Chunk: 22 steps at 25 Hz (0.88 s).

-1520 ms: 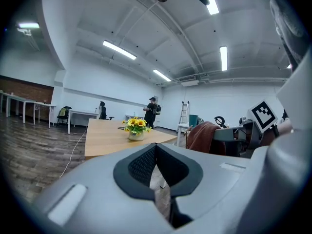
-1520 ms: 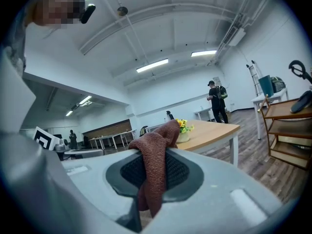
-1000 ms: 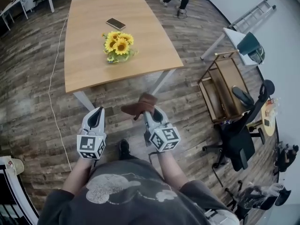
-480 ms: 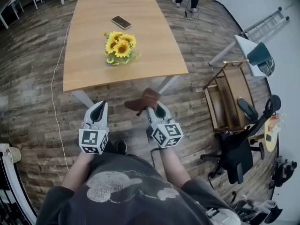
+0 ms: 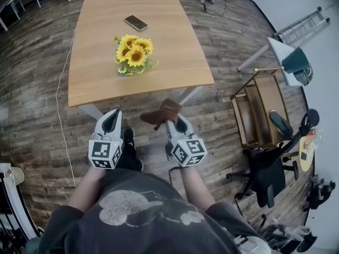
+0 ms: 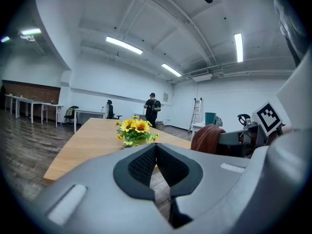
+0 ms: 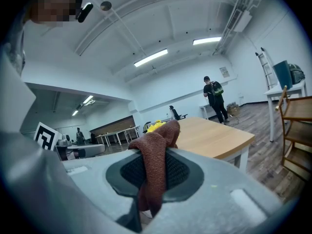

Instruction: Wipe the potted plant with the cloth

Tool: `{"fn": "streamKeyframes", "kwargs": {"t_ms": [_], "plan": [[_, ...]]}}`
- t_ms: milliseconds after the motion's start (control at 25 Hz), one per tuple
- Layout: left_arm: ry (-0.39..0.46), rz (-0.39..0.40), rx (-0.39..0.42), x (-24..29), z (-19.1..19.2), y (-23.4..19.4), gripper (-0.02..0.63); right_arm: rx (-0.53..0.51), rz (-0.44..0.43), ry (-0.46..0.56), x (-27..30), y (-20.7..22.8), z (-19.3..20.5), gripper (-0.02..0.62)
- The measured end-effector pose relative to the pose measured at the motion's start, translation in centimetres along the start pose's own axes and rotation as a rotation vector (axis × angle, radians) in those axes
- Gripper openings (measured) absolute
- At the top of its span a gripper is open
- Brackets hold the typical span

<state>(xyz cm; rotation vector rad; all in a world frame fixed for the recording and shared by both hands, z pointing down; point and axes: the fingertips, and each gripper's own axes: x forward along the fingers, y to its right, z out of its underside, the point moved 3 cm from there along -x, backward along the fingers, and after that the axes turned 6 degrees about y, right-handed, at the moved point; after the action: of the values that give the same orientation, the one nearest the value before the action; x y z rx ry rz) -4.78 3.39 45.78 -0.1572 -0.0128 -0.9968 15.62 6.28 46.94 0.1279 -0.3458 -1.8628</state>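
Observation:
A pot of yellow sunflowers (image 5: 132, 53) stands near the front of a wooden table (image 5: 175, 30); it also shows ahead in the left gripper view as the sunflower plant (image 6: 136, 130). My right gripper (image 5: 172, 121) is shut on a brown cloth (image 5: 161, 113), which hangs folded out of its jaws, the cloth (image 7: 156, 160) filling the gap. My left gripper (image 5: 112, 119) is shut and empty, its jaws meeting in the left gripper view (image 6: 155, 152). Both grippers hang over the floor, short of the table's front edge.
A phone (image 5: 136, 23) lies on the table behind the plant. A wooden shelf cart (image 5: 262, 107) and office chair (image 5: 270, 165) stand to the right, a white side table (image 5: 286, 54) and ladder (image 5: 302, 25) beyond. A cable (image 5: 61, 105) runs along the floor at left. A person (image 6: 152, 108) stands far off.
Both grippers and I have moved forward toward the table; its front edge now lies closer to the jaws. The cloth stays clamped in the right gripper.

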Motion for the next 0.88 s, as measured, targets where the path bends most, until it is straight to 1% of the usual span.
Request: {"fn": "streamKeyframes", "kwargs": {"t_ms": [160, 240, 400, 480, 600, 720, 760, 880], "plan": [[-0.010, 0.019, -0.005, 2.4, 0.4, -1.0, 0.020, -0.004, 0.030, 0.004, 1.4, 1.1, -0.4, 0.048], [-0.013, 0.028, -0.009, 3.8, 0.5, -1.6, 0.054, -0.009, 0.041, 0.003, 2.3, 1.6, -0.7, 0.048], [-0.027, 0.046, -0.004, 6.6, 0.9, -2.5, 0.097, -0.014, 0.064, -0.006, 4.4, 3.1, -1.3, 0.049], [-0.034, 0.048, 0.001, 8.1, 1.1, -3.0, 0.147, -0.013, 0.077, -0.009, 5.6, 3.9, -1.7, 0.048], [-0.022, 0.030, 0.018, 10.0, 1.1, -3.9, 0.249, -0.014, 0.089, -0.009, 7.5, 4.9, -2.3, 0.048], [-0.020, 0.010, 0.027, 11.9, 1.4, -5.0, 0.324, -0.026, 0.094, -0.009, 9.3, 5.4, -2.8, 0.049], [-0.026, 0.004, 0.026, 12.5, 1.6, -5.4, 0.362, -0.029, 0.098, -0.010, 9.8, 5.6, -2.9, 0.049], [-0.048, -0.005, 0.011, 14.6, 2.5, -6.3, 0.513, -0.035, 0.118, -0.019, 10.9, 6.3, -3.1, 0.049]]}}
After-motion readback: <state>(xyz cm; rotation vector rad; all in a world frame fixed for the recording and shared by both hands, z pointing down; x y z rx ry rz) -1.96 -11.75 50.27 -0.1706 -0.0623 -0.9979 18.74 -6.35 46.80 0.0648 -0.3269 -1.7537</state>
